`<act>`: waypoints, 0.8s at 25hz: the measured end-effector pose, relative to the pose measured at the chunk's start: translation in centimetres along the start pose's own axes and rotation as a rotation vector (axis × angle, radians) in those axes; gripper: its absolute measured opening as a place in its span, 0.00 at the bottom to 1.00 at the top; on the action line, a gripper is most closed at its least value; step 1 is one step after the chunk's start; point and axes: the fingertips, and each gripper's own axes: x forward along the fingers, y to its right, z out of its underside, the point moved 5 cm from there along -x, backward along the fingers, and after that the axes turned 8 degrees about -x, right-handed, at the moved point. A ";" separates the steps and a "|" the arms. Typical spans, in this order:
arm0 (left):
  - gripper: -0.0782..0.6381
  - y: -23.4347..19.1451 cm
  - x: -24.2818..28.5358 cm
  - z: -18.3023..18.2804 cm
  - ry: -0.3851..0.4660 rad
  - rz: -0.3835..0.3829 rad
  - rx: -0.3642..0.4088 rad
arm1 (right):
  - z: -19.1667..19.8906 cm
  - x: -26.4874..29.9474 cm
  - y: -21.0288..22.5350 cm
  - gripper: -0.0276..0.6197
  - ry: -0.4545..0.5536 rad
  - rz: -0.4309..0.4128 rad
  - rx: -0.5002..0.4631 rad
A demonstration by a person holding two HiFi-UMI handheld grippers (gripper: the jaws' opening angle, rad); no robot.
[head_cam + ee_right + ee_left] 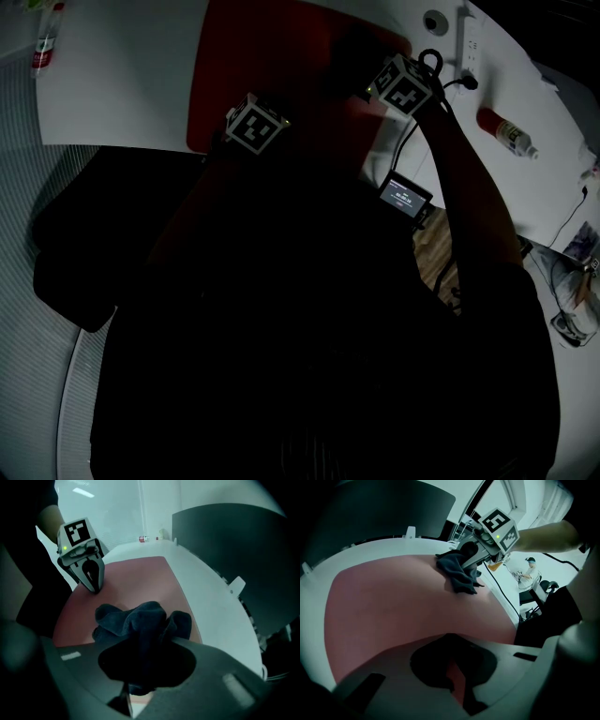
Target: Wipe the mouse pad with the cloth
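A red mouse pad (281,56) (389,602) (136,581) lies on the white table (122,84). My right gripper (136,679) (476,557) (403,84) is shut on a bunched dark cloth (140,620) (459,573), which rests on the pad near its right edge. My left gripper (457,684) (95,585) (255,125) is shut with nothing in it. Its tips point down onto the pad's near edge, apart from the cloth. In the dim head view both grippers' jaws are hidden under their marker cubes.
A bottle (506,131) and a power strip (469,42) lie on the table to the right. Another bottle (42,42) lies at the far left. A small device with a lit screen (405,195) hangs by the table's edge. A dark screen (234,559) stands behind the table.
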 end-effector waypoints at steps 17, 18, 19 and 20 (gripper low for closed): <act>0.12 0.2 0.0 0.1 0.011 -0.023 0.005 | -3.6 2.4 -18.5 0.17 -0.098 -0.299 -0.403; 0.12 0.2 0.0 0.0 0.014 -0.023 0.007 | -3.4 2.4 -18.0 0.17 -0.092 -0.293 -0.404; 0.12 0.2 0.1 0.0 0.022 -0.023 0.009 | -3.0 2.4 -17.1 0.17 -0.087 -0.272 -0.396; 0.12 0.2 0.2 -0.1 0.030 -0.023 0.012 | -2.6 2.3 -15.6 0.17 -0.083 -0.235 -0.375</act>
